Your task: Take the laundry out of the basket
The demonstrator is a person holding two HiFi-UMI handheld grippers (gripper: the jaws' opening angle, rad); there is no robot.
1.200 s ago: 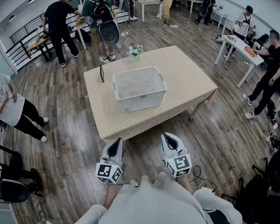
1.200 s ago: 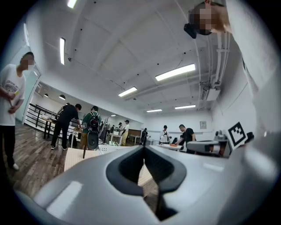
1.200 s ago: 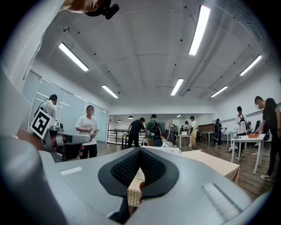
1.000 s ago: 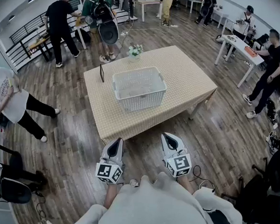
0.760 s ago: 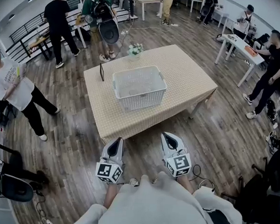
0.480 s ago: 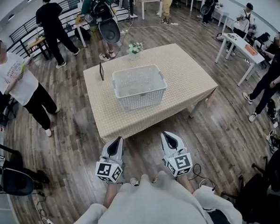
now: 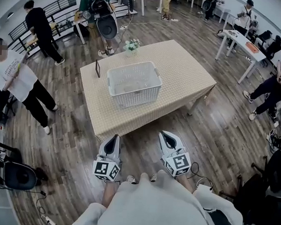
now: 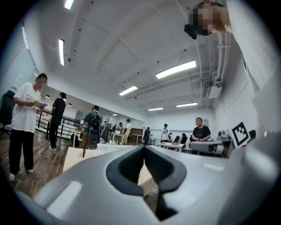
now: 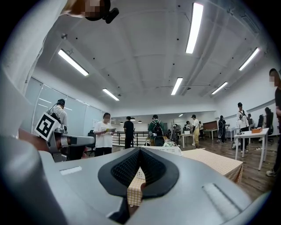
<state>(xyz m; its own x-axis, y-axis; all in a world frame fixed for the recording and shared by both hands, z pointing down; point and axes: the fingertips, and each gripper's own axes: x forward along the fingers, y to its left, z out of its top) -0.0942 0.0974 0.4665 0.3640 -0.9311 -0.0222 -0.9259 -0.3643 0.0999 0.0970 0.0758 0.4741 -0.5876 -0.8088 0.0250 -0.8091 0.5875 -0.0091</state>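
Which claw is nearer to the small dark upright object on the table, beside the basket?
Left. The left claw hovers off the table's near edge, almost in line with the dark object; the right claw hovers farther right.

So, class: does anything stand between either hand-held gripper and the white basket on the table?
Nothing visible does. The left hand-held gripper and right hand-held gripper, both shut, sit short of the table; only floor and bare tabletop lie between them and the basket. The flowers stand beyond it.
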